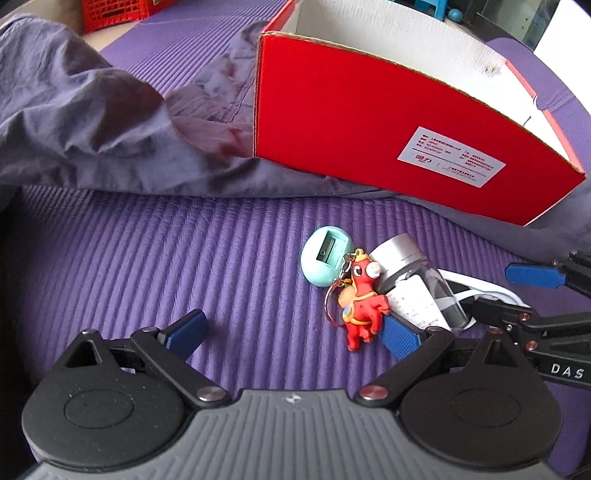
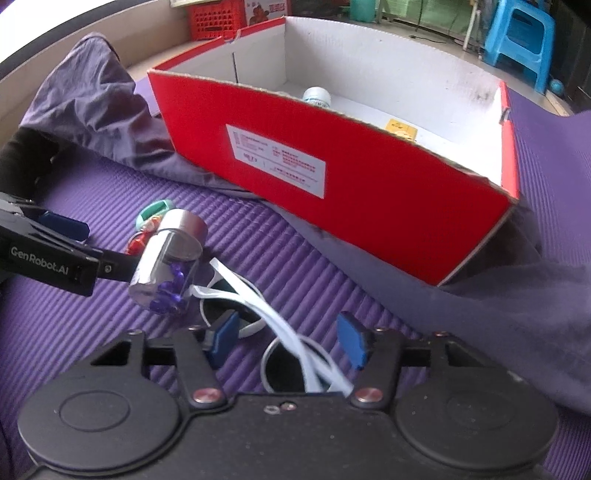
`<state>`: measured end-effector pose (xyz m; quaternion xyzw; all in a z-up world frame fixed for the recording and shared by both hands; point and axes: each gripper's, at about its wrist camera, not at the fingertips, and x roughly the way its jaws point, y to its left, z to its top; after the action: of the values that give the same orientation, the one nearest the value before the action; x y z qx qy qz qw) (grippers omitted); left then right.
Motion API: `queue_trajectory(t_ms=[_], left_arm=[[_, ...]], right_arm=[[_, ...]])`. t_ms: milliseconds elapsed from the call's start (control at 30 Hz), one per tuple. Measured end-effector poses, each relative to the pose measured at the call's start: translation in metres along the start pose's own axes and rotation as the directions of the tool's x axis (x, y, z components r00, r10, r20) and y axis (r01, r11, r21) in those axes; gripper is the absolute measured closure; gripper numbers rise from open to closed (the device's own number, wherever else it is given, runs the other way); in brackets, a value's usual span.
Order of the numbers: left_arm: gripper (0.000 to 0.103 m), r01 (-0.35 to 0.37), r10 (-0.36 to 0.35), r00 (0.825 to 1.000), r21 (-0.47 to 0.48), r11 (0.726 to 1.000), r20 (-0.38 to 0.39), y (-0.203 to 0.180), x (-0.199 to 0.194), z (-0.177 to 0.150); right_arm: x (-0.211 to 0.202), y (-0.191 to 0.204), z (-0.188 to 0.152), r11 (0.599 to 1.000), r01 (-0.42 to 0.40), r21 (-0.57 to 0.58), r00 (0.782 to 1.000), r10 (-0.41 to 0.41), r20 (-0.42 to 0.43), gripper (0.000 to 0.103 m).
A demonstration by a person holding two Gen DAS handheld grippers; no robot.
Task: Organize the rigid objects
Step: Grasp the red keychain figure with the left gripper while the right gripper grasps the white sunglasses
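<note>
A red horse keychain (image 1: 360,306), a mint egg-shaped sharpener (image 1: 327,260) and a clear jar with a silver lid (image 1: 413,284) lie together on the purple mat. The jar holds purple beads (image 2: 170,269). White glasses (image 2: 266,310) lie by the jar. My left gripper (image 1: 295,330) is open, its right finger beside the keychain and jar. My right gripper (image 2: 291,339) is open over the white glasses. The red cardboard box (image 2: 369,192) stands behind, open at the top, with a white bottle (image 2: 317,96) and a yellow item (image 2: 400,130) inside.
A purple-grey cloth (image 1: 74,122) lies crumpled left of the box and under it. A red crate (image 2: 214,18) and a blue stool (image 2: 521,40) stand beyond the mat.
</note>
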<state>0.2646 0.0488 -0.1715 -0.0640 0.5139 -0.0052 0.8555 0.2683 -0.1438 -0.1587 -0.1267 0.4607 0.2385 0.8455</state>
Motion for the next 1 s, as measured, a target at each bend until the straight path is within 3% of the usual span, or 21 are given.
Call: queue_trajectory(t_ms=[233,300,433,567,633,700,867,1000], left_arm=[[0.01,-0.038,0.036,0.998,0.052,0.998,0.048,-0.007,0.0,-0.004],[0.022,-0.029,0.025,0.998,0.069,0.997,0.062,-0.011,-0.003,-0.005],[0.042,-0.017,0.008,0.997,0.109,0.994,0.076,-0.019,-0.007,-0.008],[0.071,0.036,-0.044,0.996,0.109,0.993,0.073,-0.023,-0.01,-0.009],[0.073,0.044,-0.051,0.996,0.094,0.995,0.078,-0.023,-0.012,-0.009],[0.084,0.064,-0.07,0.995,0.079,0.995,0.078,-0.021,-0.013,-0.009],[0.088,0.073,-0.078,0.994,0.063,0.995,0.072,-0.019,-0.021,-0.011],[0.088,0.071,-0.076,0.994,0.059,0.996,0.082,-0.019,-0.026,-0.012]], right_arm=[[0.006,0.005,0.0,1.0,-0.022,-0.015,1.0,0.022,0.014,0.064],[0.005,0.005,-0.001,0.999,-0.039,-0.003,0.999,0.039,0.022,0.073],[0.003,0.008,-0.004,0.999,-0.044,0.008,0.999,0.044,0.031,0.08],[0.001,0.011,-0.006,0.998,-0.041,0.036,0.999,0.04,0.031,0.083],[0.0,0.011,-0.008,0.997,-0.041,0.062,0.999,0.039,0.026,0.084],[-0.002,0.012,-0.011,0.995,-0.043,0.093,0.999,0.041,0.028,0.085],[-0.006,0.011,-0.017,0.982,-0.059,0.179,0.998,0.054,0.029,0.087],[-0.013,0.012,-0.021,0.97,-0.053,0.238,0.998,0.047,0.031,0.098]])
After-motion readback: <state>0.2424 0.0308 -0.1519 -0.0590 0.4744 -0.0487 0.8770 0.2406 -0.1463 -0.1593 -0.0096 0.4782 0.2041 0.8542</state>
